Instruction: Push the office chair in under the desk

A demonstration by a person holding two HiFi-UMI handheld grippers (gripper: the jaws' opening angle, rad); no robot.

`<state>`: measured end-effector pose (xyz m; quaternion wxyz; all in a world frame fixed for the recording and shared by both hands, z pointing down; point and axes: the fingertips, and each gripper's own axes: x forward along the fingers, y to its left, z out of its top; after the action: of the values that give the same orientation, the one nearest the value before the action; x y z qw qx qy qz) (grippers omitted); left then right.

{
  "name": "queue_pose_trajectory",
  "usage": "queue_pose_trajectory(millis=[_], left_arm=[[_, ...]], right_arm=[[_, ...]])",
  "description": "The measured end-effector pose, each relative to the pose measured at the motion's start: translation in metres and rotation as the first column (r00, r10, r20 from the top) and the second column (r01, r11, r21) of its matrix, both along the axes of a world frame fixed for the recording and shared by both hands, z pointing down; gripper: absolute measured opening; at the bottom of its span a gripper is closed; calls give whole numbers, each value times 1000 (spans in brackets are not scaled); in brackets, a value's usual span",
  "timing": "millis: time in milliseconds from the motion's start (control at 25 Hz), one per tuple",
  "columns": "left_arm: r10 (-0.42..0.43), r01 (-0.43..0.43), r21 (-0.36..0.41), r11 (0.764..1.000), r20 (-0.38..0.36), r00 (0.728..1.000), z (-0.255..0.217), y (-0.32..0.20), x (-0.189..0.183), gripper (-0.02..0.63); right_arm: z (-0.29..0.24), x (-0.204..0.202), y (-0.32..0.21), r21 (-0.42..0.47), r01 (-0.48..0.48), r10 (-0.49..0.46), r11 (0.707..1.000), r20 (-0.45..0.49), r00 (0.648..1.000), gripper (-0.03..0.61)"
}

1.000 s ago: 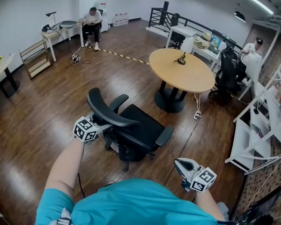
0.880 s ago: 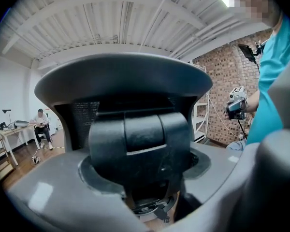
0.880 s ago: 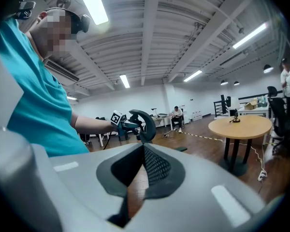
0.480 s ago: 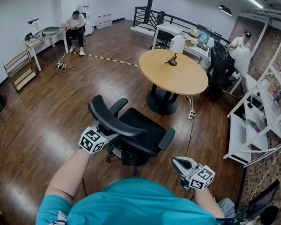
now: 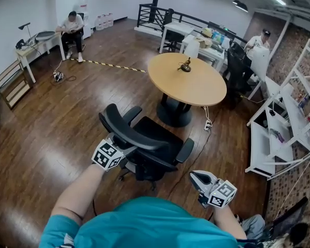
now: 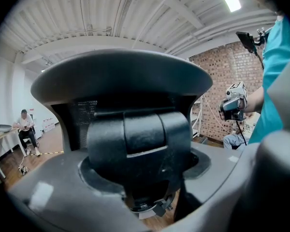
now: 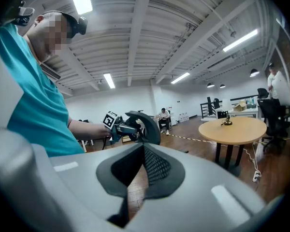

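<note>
The black office chair [image 5: 156, 141] stands on the wood floor, its seat facing the round wooden table [image 5: 192, 86] just beyond it. My left gripper [image 5: 123, 151] is at the back of the chair, below the curved headrest [image 5: 128, 129]. In the left gripper view the black backrest bracket [image 6: 137, 139] fills the space between the grey jaws, which clamp it. My right gripper [image 5: 195, 178] hangs free to the right of the chair, jaws together and empty. The right gripper view shows the headrest [image 7: 148, 125] and the left gripper [image 7: 124, 128] to the left of the table [image 7: 230, 128].
A cable [image 5: 195, 151] and a power strip [image 5: 208, 124] lie on the floor by the table's base. White shelving [image 5: 268, 146] lines the right wall. Desks with seated people [image 5: 71, 27] are at the far left and far right [image 5: 258, 41].
The chair and my left gripper have rolled forward toward the round table. The right gripper has travelled along beside them, and the table looks closer.
</note>
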<state>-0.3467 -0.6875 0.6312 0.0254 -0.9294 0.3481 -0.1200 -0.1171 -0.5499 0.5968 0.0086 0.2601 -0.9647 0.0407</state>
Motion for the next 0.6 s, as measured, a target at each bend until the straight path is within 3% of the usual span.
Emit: queue_pose_trajectory(millis=[240,600], left_arm=[[8,-8,1,1000,0,1000,5,-45,17,313],[-16,16,-26,1000,7,1000,9,-117,79,314]], right_arm=[[15,26,-45,-2,7,-7,1000,17,1000,0],[3,129,-137,14,68,-68,998,24,997,0]])
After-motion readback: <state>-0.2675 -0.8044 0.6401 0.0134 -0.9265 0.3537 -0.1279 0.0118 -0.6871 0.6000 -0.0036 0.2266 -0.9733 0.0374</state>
